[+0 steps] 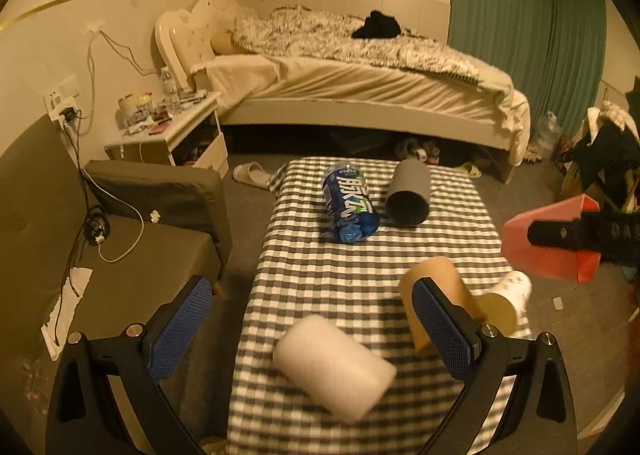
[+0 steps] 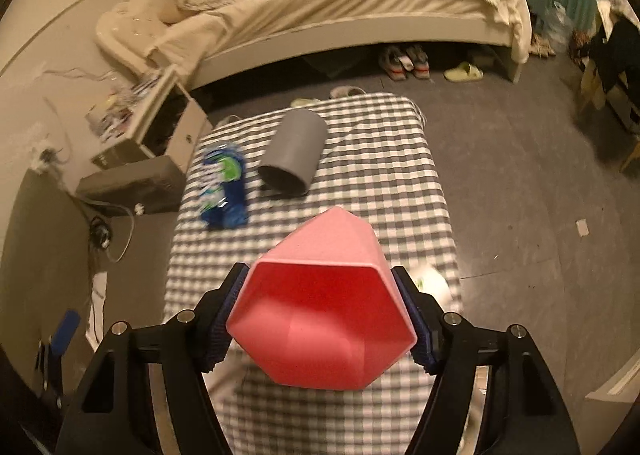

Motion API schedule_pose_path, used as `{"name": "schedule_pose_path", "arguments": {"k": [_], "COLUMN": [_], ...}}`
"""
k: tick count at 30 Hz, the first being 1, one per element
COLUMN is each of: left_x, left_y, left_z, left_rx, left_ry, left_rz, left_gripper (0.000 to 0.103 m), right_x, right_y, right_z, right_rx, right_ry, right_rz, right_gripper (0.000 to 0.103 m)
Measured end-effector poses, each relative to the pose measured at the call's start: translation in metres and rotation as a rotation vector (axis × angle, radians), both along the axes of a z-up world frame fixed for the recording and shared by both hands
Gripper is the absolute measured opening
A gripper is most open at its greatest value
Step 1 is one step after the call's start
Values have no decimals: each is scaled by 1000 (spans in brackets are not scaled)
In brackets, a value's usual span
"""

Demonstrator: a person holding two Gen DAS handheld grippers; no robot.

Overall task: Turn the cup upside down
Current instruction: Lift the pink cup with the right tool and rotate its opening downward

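My right gripper (image 2: 322,319) is shut on a pink hexagonal cup (image 2: 320,311), held above the checked table (image 2: 400,183) with its open mouth facing the camera. It also shows in the left wrist view (image 1: 548,243), off the table's right edge. My left gripper (image 1: 312,319) is open and empty above the table's near end. A white cup (image 1: 334,371) lies on its side between and below its fingers. A tan cup (image 1: 436,287) and a white patterned cup (image 1: 508,299) lie by its right finger. A grey cup (image 1: 408,193) and a blue printed cup (image 1: 350,205) lie farther back.
A bed (image 1: 360,71) stands behind the table. A cluttered nightstand (image 1: 168,127) and a dark seat (image 1: 152,223) with cables are at the left. Shoes (image 2: 404,61) lie on the floor under the bed. A chair with clothes (image 1: 608,151) is at the right.
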State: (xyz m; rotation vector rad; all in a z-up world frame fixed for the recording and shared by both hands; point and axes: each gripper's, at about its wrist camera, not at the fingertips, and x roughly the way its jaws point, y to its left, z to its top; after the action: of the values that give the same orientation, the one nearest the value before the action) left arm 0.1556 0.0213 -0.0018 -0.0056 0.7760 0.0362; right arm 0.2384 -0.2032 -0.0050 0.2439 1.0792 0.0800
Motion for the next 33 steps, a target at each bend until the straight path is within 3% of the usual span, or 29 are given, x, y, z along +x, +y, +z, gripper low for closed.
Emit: {"name": "schedule_pose_path", "arguments": {"k": [3,7,16,26,33], "left_x": [-29,-60,-112,-123,-119], "left_y": [3,12,28,13,-3], "left_z": [9,7,-22,-41,-47], "left_rx": [-3,-6,45,44,65], "left_ry": [-24,-28,30,81,97], "left_rz": [6,17,77,50,14], "left_gripper": [103,103,103,103,103], "right_x": [-39,-81,-132,-181,-187], "right_y": [5,21,54,50,35], "right_z": [14,12,-52,-107,-113], "right_rx": [-2,-52,-159,-193,-133], "right_ry": [-21,-23,-9,22,19], "right_rz": [34,72,145,169,169], "right_gripper": [70,70,68,61,61]}}
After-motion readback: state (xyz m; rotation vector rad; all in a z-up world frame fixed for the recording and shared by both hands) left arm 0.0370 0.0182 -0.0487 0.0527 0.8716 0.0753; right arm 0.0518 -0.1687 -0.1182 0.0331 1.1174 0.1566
